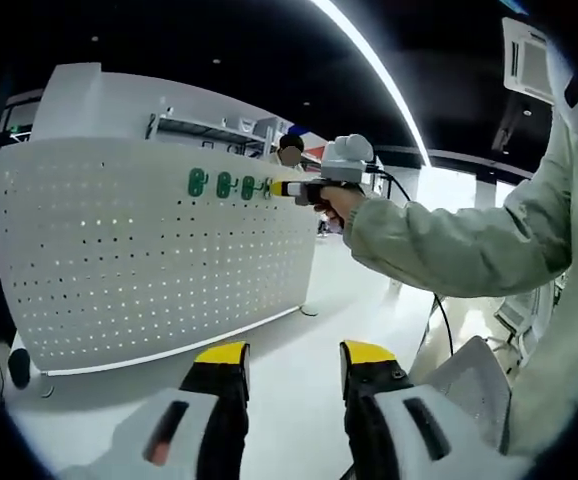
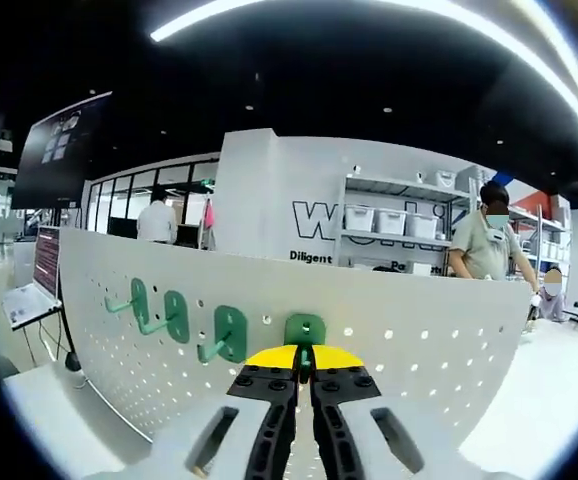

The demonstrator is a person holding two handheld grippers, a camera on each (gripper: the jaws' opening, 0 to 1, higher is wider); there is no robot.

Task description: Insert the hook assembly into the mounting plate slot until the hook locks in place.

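Right gripper (image 2: 303,362): yellow-tipped jaws pressed together on the stem of a green hook (image 2: 305,330), whose oval base plate sits flat against the white pegboard (image 2: 409,345) directly ahead of the tips; whether it has locked into the holes cannot be told. Just left of the tips a row of three more green hooks (image 2: 231,333), bases on the board, prongs sticking out toward the lower left, each farther from the jaws than the last. Beyond the top edge of the board: white wall with dark lettering, a shelving rack holding white bins (image 2: 389,220), a person in a pale top (image 2: 485,250) to the right, another person (image 2: 156,220) far to the left by the glass partitions; a laptop on a stand (image 2: 31,290) at far left below the board's edge.

Left gripper (image 1: 294,362): jaws apart with a clear gap, nothing between them, hovering low over the white tabletop (image 1: 299,400) and well back from the pegboard (image 1: 119,260). In this view the right gripper (image 1: 285,188) comes in from the right, held by a hand (image 1: 341,203) in a light green sleeve (image 1: 449,240), its yellow tip touching the board at the right end of the row of green hook plates (image 1: 223,184); the held hook itself is too small to make out here. Cable trails down from that gripper. This view gives the full curved board from the side; the right gripper view gives the close look at the hook bases and prongs.
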